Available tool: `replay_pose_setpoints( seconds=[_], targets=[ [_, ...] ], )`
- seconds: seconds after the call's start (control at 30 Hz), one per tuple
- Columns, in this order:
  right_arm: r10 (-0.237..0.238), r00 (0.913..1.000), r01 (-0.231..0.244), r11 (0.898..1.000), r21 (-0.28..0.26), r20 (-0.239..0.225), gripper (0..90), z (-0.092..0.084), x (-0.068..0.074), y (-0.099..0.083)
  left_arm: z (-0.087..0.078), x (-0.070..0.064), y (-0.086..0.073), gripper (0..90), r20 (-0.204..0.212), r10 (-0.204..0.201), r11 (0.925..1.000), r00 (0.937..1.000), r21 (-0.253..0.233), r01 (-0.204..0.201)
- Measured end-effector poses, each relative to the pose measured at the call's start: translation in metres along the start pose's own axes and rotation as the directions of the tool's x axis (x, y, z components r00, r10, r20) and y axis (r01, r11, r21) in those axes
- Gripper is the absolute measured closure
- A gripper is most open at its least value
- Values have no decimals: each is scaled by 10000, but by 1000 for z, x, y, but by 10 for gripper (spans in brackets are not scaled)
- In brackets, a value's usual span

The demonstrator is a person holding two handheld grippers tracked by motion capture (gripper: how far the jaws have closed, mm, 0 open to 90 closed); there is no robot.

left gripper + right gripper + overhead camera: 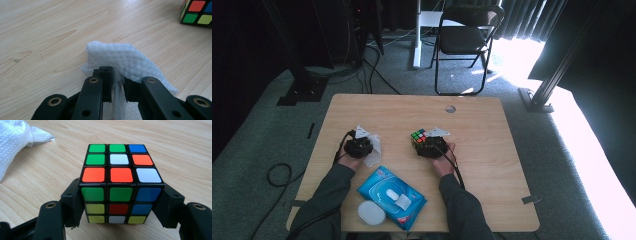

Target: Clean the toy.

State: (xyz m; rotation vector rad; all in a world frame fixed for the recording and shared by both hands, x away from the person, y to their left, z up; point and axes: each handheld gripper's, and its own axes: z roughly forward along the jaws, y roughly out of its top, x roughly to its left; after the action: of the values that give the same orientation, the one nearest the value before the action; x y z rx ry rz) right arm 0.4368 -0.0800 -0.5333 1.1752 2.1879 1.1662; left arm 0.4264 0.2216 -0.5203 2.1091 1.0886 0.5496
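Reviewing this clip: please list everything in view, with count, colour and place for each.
Wet wipe: one, white, on the table left of centre, pinched between the left gripper's jaws.
Puzzle cube: one, multicoloured with black edges, near the table's middle, between the right gripper's jaws.
Wipes pack: one, blue with a white flap, near edge of the table.
Round lid: one, white, beside the pack at the near edge.
Table: one, light wood, with a round hole at the far side.
Folding chair: one, black, on the floor beyond the table.
Cables: several, black, on the grey carpet.
Left gripper: one, black, closed on the wipe.
Right gripper: one, black, clamping the cube's sides.
Forearms: two, dark sleeves, from the bottom.
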Motion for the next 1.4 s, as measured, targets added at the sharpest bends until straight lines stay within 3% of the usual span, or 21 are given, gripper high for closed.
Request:
replay_pose_setpoints(
  seconds=[0.53,0.83,1.0,1.27,1.4],
  targets=[
    [-117,9999,117,9999,87,29,340,0,2,-2,2,1,-7,740,-139,-236,9995,9996,182,238],
    [-301,9995,301,9993,239,-12,338,0,1,-4,-1,1,-7,659,-248,-336,9992,9991,190,340],
    [-237,9996,244,9990,378,-172,332,0,0,-6,-1,1,-7,595,-12,-513,9985,9987,164,513],
    [27,9992,-6,9984,560,-386,163,1,-2,-8,-3,3,-8,468,131,-788,9968,9968,170,786],
    [-13,9994,27,9992,394,-355,150,-2,-1,-9,-6,3,-9,429,101,-739,9972,9972,138,737]
  ],
)
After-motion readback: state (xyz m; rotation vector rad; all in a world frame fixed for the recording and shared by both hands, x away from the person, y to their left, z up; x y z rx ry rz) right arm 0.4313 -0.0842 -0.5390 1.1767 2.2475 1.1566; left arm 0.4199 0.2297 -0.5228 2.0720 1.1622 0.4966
